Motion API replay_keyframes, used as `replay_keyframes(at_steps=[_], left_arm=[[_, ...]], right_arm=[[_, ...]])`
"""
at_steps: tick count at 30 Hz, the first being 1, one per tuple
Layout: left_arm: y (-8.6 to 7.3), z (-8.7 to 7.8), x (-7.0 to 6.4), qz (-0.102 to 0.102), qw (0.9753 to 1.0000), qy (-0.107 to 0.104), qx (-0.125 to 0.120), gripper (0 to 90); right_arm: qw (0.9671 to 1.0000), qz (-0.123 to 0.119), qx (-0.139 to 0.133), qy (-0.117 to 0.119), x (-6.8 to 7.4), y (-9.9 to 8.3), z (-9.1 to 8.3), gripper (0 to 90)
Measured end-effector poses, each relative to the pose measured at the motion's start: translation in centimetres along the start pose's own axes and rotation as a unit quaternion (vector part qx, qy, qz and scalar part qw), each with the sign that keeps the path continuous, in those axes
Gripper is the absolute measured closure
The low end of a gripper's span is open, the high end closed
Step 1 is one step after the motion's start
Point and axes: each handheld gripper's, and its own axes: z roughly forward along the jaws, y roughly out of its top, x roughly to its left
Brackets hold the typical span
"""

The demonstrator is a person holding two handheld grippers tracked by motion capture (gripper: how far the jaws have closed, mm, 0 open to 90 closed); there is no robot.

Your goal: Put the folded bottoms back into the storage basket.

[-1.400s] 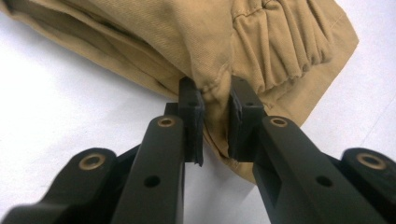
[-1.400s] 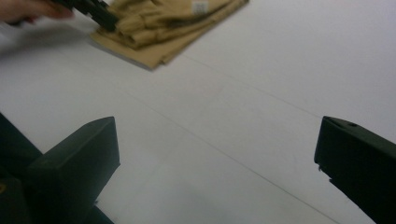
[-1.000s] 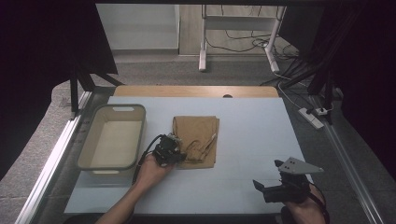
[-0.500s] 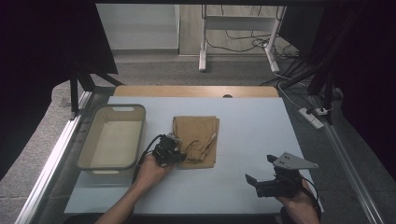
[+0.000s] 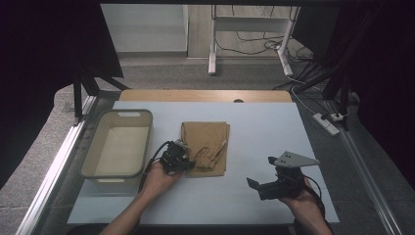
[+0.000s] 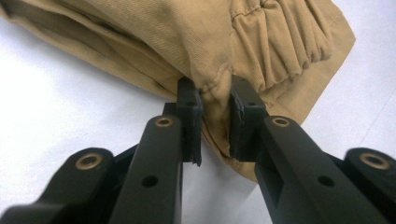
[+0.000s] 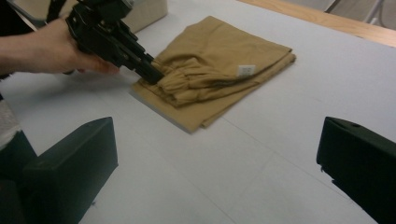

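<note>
A folded tan garment (image 5: 205,147) is laid at centre frame of the high view on the pale worktop (image 5: 254,127), just right of the beige tub (image 5: 120,144) and not touching it. Its lower-left edge, beside the gathered waistband (image 6: 280,51), is pinched between the jaws of the left gripper (image 5: 177,157), with a fold of cloth seen squeezed between them in the left gripper view (image 6: 215,123). The right gripper (image 5: 262,185) is held at lower right of the high view, well apart from the garment, jaws spread wide over bare worktop.
</note>
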Motion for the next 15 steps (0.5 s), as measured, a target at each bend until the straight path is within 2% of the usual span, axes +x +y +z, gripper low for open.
replay_keyframes(at_steps=[3,9,15], left_arm=[[0.0,0.0,0.0,0.0,1.0,0.0,0.001,76.1],[0.0,0.0,0.0,0.0,1.0,-0.002,0.001,76.0],[0.1,0.0,0.1,0.001,1.0,-0.003,0.004,76.0]], right_arm=[[0.9999,0.006,0.0,0.009,-0.1,0.6,0.7,0.0],[0.9999,-0.01,0.013,0.006,-0.6,1.5,2.2,0.0],[0.9994,-0.013,0.029,0.009,-1.3,1.7,3.7,0.0]])
